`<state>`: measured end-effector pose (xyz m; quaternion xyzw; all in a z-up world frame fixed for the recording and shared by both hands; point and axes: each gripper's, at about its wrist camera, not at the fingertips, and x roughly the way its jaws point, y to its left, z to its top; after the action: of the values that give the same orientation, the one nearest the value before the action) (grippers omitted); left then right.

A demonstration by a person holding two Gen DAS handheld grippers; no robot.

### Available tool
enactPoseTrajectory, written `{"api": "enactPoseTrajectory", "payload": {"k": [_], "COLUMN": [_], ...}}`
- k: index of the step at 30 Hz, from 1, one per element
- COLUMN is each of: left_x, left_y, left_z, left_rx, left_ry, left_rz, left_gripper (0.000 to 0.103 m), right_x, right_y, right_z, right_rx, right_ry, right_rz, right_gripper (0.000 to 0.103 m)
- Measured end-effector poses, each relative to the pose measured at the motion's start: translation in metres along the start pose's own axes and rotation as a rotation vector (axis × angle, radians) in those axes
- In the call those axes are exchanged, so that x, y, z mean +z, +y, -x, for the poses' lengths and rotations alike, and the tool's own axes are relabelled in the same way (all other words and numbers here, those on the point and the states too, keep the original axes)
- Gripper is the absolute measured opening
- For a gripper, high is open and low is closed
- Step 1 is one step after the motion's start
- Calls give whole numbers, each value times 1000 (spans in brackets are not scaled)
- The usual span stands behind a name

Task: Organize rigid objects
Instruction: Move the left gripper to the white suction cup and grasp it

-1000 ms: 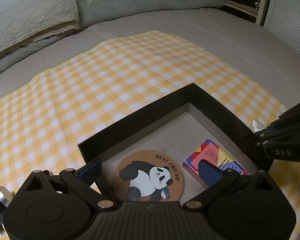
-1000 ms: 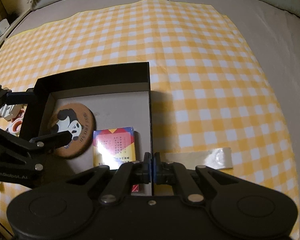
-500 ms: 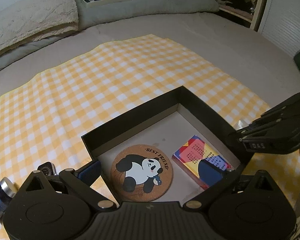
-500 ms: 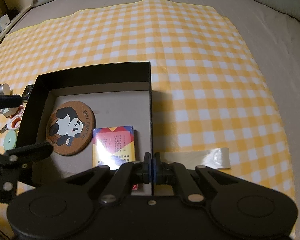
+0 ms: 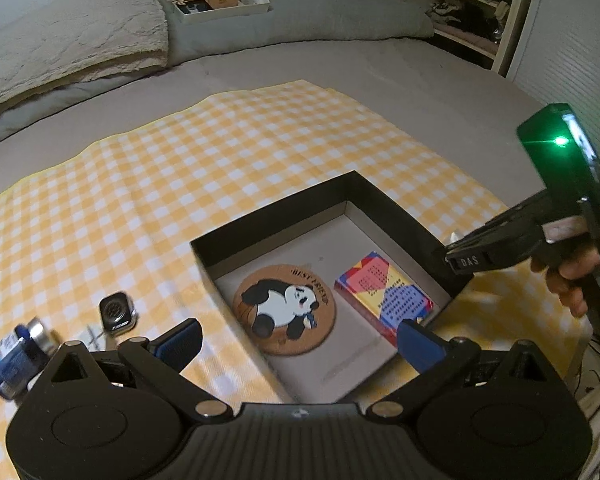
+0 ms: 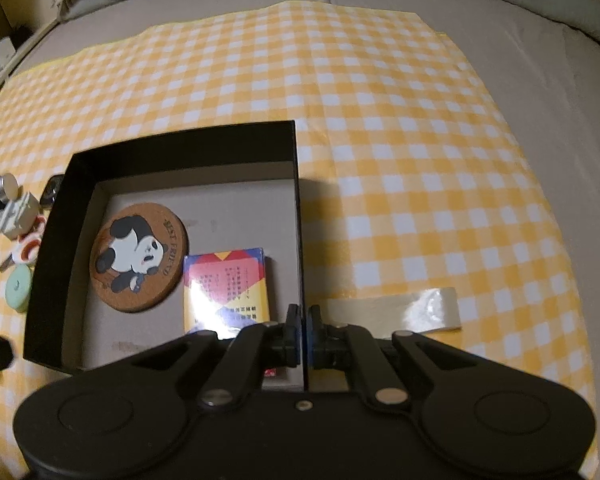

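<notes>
My right gripper (image 6: 304, 330) pinches the right wall of the black box (image 6: 180, 148). My left gripper (image 5: 296, 344) is wide and holds nothing. The panda coaster (image 5: 285, 309) and card pack (image 5: 384, 296) lie inside. If I let go, the box might slide. The watch (image 5: 117, 312) and bottle (image 5: 16, 354) wait outside on the left.

Left gripper (image 5: 296, 338) fingers spread wide; right gripper (image 6: 304, 330) fingers pinched together.
</notes>
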<state>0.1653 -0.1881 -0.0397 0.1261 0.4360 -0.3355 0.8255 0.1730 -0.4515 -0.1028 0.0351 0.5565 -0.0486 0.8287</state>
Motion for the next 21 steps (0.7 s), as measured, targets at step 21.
{"api": "enactPoseTrajectory", "payload": {"k": [21], "left_x": [-71], "left_y": [95], "left_z": [59], "left_rx": [122], "left_ry": [32], "left_rz": [235], "left_gripper": [102], "right_x": [1], "right_y": [8], "right_z": [-8], "right_rx": [-10], "right_ry": [42], "right_rz": [46], "right_gripper": [10]}}
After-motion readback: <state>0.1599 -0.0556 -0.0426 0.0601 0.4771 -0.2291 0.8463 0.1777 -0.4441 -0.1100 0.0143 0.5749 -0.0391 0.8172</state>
